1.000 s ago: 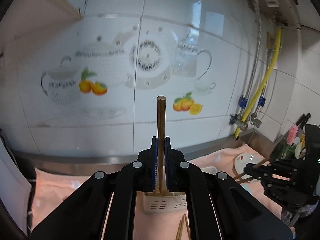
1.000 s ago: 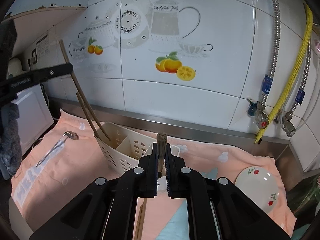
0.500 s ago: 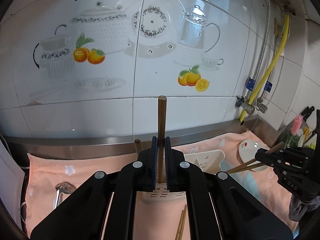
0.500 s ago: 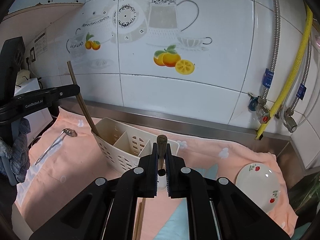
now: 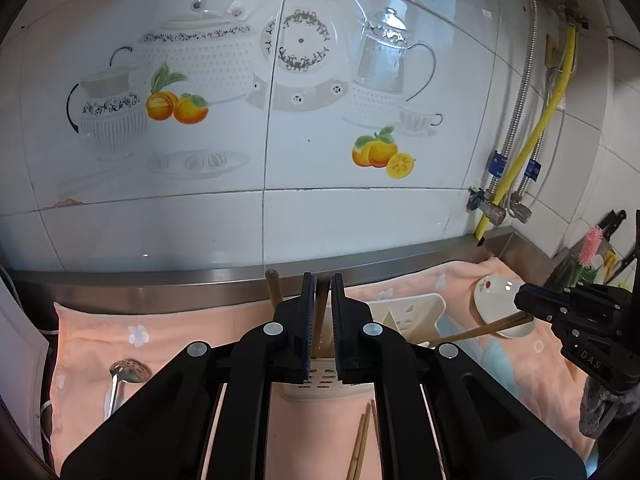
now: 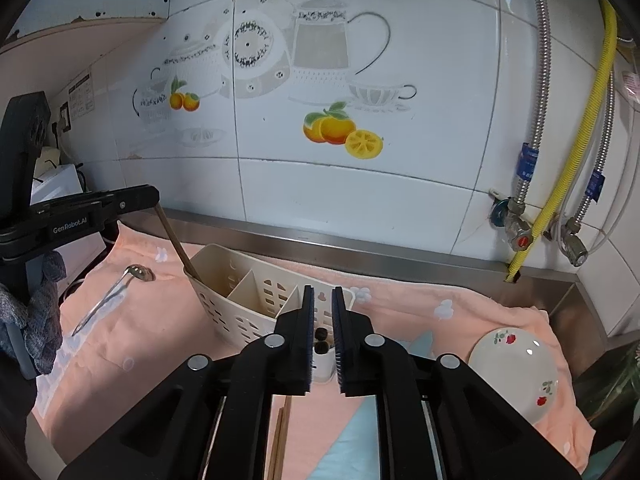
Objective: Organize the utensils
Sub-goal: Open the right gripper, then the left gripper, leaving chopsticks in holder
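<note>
One peach towel with pale flower prints (image 5: 180,320) covers the counter across the lower half of both views. On it, near the middle of the frame, stands one cream plastic slotted utensil basket (image 6: 224,300), divided into three compartments. One white plate with red flowers (image 6: 516,364) lies at the lower right, and one metal slotted spoon (image 6: 112,292) at the lower left.

Six chopsticks can be counted. Two pale ones (image 5: 360,444) lie loose on the towel at the bottom centre. One dark brown chopstick (image 5: 273,286) stands in the basket's left compartment. Three more are at the grippers.

The left gripper (image 5: 321,280) has its jaws parted by only a sliver and just easing open. A single brown chopstick (image 5: 322,312) stands upright between the pads, reaching down into the left compartment (no firm pinch shows).

The right gripper (image 6: 321,292) is opening. A brown chopstick pair (image 6: 320,340) sits between its pads with a gap on each side, so nothing is pinched. The pair slants down into the basket's right end.
</note>
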The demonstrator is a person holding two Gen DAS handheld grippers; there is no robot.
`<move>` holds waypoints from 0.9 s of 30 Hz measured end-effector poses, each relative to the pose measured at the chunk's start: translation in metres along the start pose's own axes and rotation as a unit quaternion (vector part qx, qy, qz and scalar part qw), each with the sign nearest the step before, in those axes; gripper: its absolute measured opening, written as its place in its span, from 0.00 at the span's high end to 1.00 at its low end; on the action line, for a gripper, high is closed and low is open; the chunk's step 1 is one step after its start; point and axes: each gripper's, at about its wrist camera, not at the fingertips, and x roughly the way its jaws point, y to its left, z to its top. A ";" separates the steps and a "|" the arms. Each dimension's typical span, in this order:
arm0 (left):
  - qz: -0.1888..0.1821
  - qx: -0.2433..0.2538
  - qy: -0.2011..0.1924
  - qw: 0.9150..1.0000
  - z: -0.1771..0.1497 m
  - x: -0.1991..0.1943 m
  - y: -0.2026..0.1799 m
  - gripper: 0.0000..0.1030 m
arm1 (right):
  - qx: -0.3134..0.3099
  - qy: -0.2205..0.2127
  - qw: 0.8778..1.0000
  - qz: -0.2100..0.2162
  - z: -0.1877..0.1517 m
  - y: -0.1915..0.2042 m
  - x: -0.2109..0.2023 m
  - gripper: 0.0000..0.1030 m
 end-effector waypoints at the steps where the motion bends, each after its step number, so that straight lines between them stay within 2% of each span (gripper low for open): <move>1: 0.001 0.000 -0.001 1.000 0.000 -0.002 0.000 0.91 | 0.002 -0.004 1.000 -0.001 0.000 -0.001 -0.003 0.86; 4: 0.000 -0.001 -0.005 1.000 -0.001 -0.011 -0.001 0.91 | 0.006 -0.015 1.000 -0.002 0.001 -0.002 -0.015 0.83; 9: 0.001 0.004 -0.014 1.000 -0.007 -0.030 -0.005 0.85 | 0.007 -0.036 0.999 -0.002 -0.004 -0.001 -0.039 0.79; 15: 0.000 0.004 -0.013 1.000 -0.029 -0.056 -0.006 0.84 | 0.008 -0.045 0.999 0.011 -0.027 0.006 -0.063 0.75; 25: -0.001 0.001 0.007 1.000 -0.083 -0.090 -0.004 0.84 | -0.006 -0.023 0.999 0.030 -0.094 0.031 -0.074 0.75; 27: 0.008 0.005 0.014 1.000 -0.097 -0.095 -0.004 0.84 | -0.006 -0.016 0.999 0.033 -0.108 0.033 -0.073 0.75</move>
